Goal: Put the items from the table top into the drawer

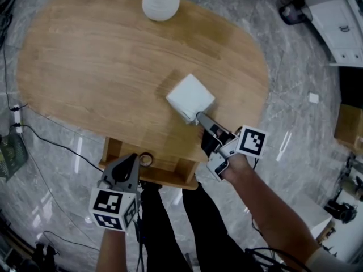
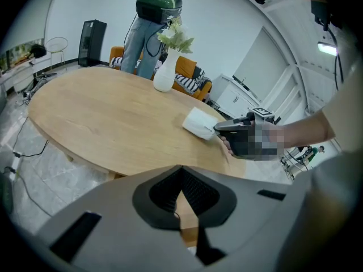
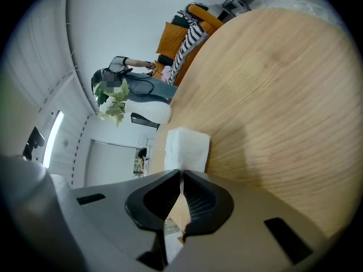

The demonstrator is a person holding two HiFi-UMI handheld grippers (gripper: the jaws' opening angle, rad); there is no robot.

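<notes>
A white soft pack (image 1: 190, 97) lies on the oval wooden table (image 1: 96, 67), near its front right. My right gripper (image 1: 199, 117) reaches it from the front, shut on the pack's near corner. In the right gripper view the pack (image 3: 186, 146) runs in between the closed tips (image 3: 180, 171). The left gripper view shows the pack (image 2: 199, 122) with the right gripper (image 2: 218, 130) at its edge. My left gripper (image 1: 134, 158) hangs shut over the open wooden drawer (image 1: 111, 151) under the table's front edge; nothing shows between its tips (image 2: 181, 169). A tape roll (image 1: 146, 159) lies in the drawer.
A white vase (image 1: 161, 1) with flowers stands at the table's far edge. Cables (image 1: 51, 140) trail over the marble floor at left. A white cabinet (image 1: 340, 21) is at the upper right. My legs (image 1: 170, 225) stand just in front of the drawer.
</notes>
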